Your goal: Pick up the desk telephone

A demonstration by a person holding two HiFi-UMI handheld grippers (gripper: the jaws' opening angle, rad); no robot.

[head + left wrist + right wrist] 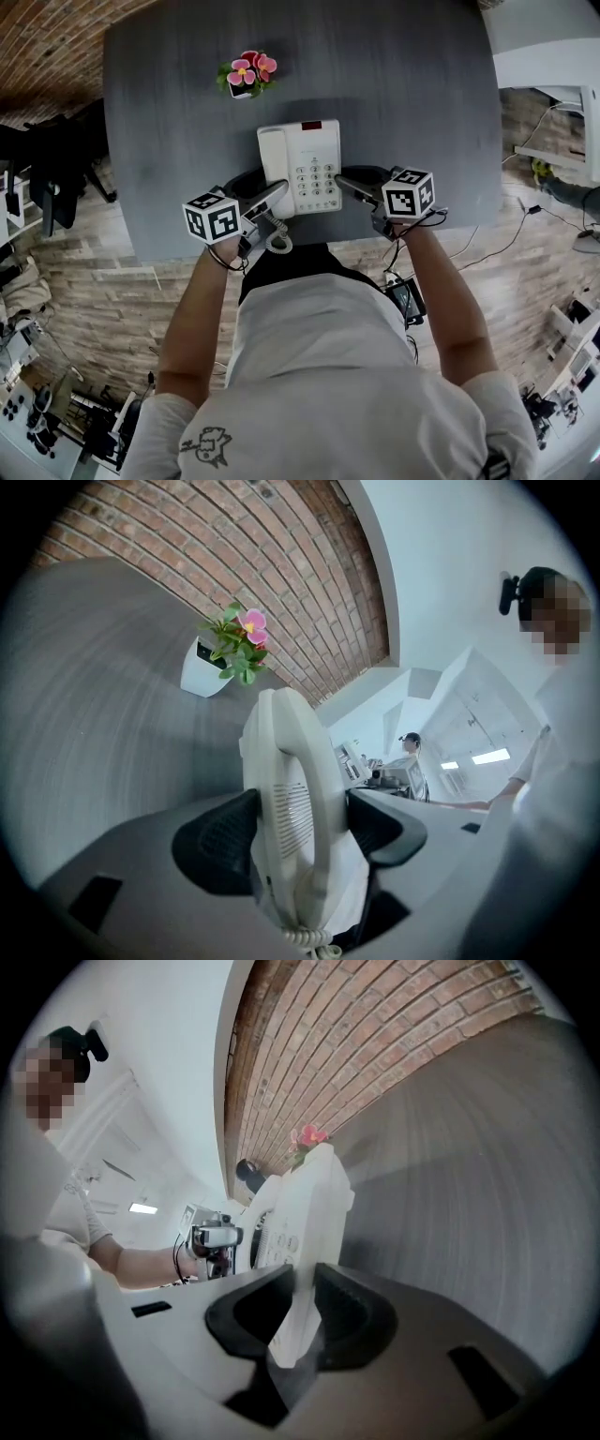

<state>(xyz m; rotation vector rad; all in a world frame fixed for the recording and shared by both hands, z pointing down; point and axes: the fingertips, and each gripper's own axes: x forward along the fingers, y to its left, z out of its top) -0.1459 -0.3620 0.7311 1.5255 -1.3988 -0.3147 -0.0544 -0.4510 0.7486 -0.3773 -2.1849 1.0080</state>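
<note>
The key labels (317, 178) on the telephone (302, 141) are too small to read from the head view. Its coiled cord (307, 939) runs off the bottom edge of the left gripper view. In the right gripper view the telephone hides the potted flower (307, 1135) but for its blossoms.

White short-sleeved T-shirt (323, 375), small dark drawing (208, 442), black wristband (225, 259), grey left gripper (270, 193) and right gripper (345, 180), black ribbed pads (217, 841), white cubes (214, 216) with black square markers
</note>
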